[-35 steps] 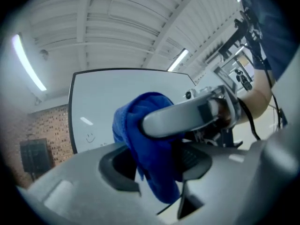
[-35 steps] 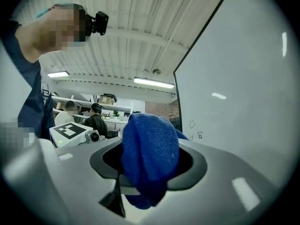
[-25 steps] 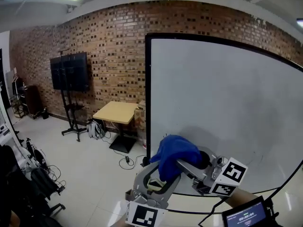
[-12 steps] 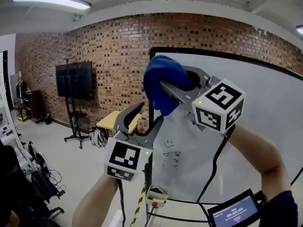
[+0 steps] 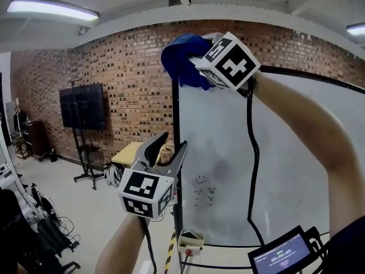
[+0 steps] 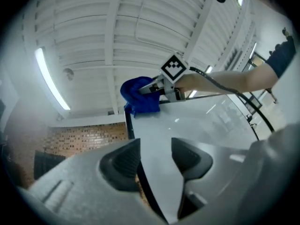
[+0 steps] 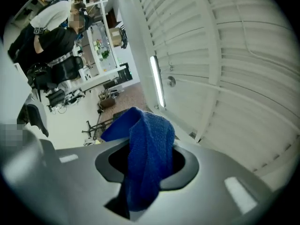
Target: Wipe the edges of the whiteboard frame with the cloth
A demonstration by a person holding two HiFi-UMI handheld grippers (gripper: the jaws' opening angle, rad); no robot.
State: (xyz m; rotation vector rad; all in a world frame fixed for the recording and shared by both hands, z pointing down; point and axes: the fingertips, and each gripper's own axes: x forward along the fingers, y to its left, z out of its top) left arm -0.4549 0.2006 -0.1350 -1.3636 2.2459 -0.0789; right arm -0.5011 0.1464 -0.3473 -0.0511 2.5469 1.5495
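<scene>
Right gripper: clamped on blue cloth at whiteboard frame top corner | Left gripper: jaws just closing, narrowly apart, frame edge apparently between

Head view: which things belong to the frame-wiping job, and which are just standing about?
Job:
- blue cloth, clamped in the right gripper
- whiteboard frame, with the cloth at its top left corner

Standing about:
- black screen on a stand
- yellow table
- ceiling light

the right gripper clamps the blue cloth beneath a ribbed white ceiling.
</scene>
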